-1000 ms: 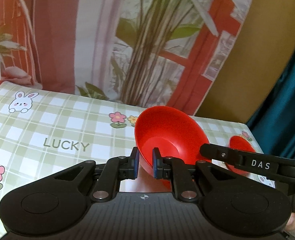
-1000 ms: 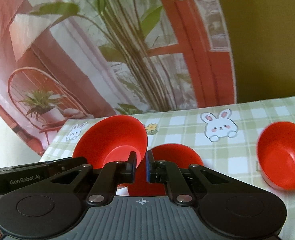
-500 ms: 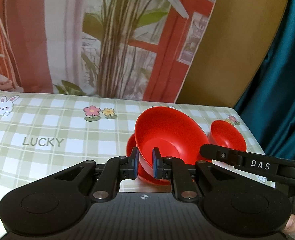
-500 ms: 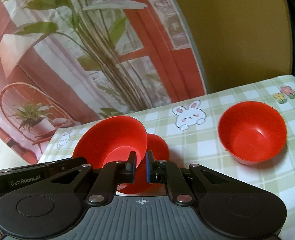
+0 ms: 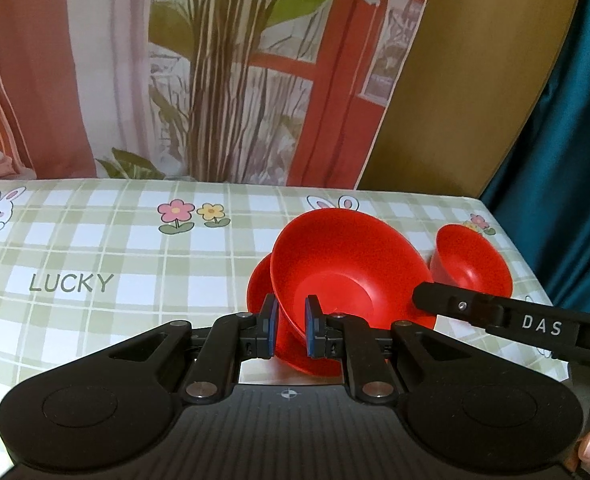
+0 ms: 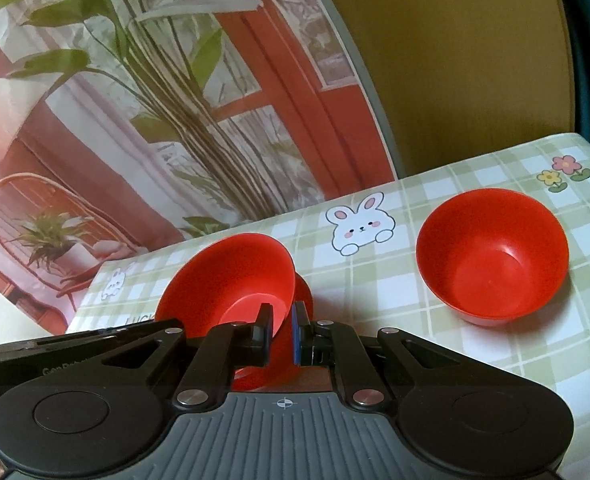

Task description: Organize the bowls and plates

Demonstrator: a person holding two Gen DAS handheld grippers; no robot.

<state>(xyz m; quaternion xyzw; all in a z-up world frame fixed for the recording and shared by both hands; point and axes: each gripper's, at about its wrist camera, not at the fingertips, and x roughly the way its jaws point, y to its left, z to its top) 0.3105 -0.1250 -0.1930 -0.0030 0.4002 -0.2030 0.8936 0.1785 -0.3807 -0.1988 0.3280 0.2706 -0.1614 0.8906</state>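
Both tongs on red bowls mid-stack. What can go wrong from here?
1. The left tongs pinch only the rim of the tilted bowl; it may pivot or slip out.
2. The right tongs seem to grip the same bowl, so uneven pulls could twist it loose.
3. The red dish sits right behind it and could get knocked while lowering.

A green-and-white checked tablecloth (image 5: 95, 248) is lying under my work, printed with a white rabbit (image 6: 360, 225), small flowers (image 5: 193, 216) and the word LUCKY (image 5: 71, 282). Behind it a printed backdrop (image 5: 223, 68) is showing tall plant stems and a red window frame, and a teal curtain (image 5: 567, 152) is hanging at my right.
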